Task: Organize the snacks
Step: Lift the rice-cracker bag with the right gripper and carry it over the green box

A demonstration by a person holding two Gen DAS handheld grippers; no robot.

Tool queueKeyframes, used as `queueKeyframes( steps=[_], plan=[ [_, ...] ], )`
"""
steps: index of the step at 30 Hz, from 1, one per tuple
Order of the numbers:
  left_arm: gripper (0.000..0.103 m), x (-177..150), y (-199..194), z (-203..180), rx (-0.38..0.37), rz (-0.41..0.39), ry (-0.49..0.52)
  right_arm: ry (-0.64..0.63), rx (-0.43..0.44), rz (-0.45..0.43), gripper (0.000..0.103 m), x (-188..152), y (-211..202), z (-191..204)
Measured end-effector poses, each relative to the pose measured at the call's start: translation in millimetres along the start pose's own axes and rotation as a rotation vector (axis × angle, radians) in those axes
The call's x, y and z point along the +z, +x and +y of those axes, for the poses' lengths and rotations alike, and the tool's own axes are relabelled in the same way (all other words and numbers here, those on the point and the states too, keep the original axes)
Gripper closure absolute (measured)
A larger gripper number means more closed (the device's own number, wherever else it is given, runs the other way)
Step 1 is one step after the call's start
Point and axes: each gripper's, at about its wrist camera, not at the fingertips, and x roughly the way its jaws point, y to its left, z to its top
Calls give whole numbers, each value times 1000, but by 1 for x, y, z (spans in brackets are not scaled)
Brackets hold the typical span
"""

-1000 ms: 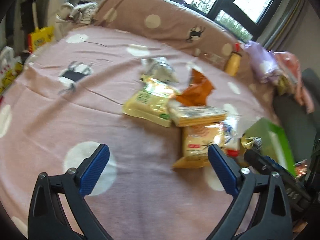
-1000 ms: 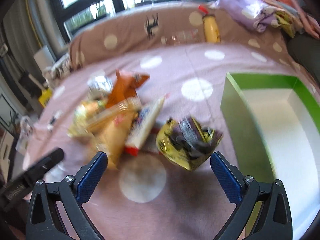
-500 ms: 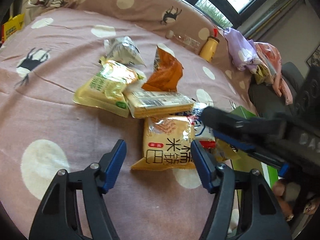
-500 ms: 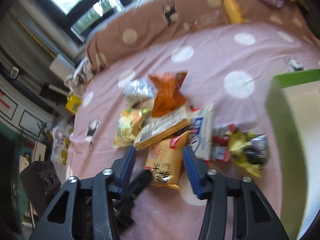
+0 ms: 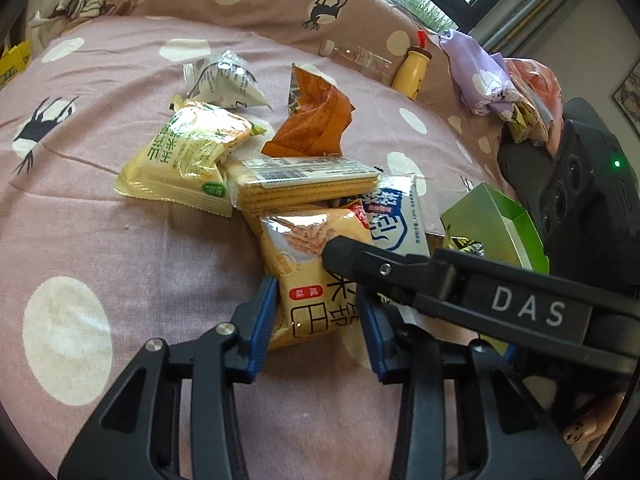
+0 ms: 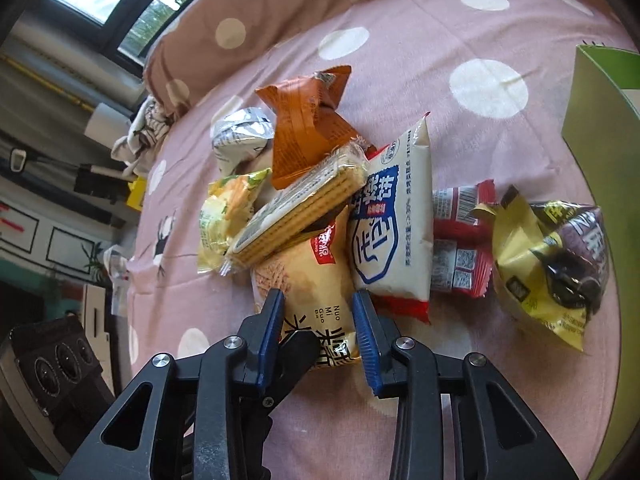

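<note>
Two grippers, left (image 5: 318, 318) and right (image 6: 318, 330), were closing on our orange pack (image 5: 316, 264) at the pile's near edge, jaws bracketing it since it lay uppermost; the box (image 6: 596, 92) waited at the bed's (image 5: 120, 248) right edge.

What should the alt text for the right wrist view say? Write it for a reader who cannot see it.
The right gripper is closing its blue-padded jaws around a yellow rice-snack packet at the near edge of a snack pile on a pink polka-dot bedspread. A green box stands at the right edge.
</note>
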Motion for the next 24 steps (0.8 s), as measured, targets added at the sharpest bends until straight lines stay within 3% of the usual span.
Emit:
queueKeyframes(
  steps=[14, 24],
  plan=[
    [65, -6, -45, -69, -12, -183, 193, 0, 76, -274, 65, -18, -101, -5],
    [65, 1, -36, -136, -76, -185, 373, 113, 74, -430, 65, -20, -159, -48]
  ],
)
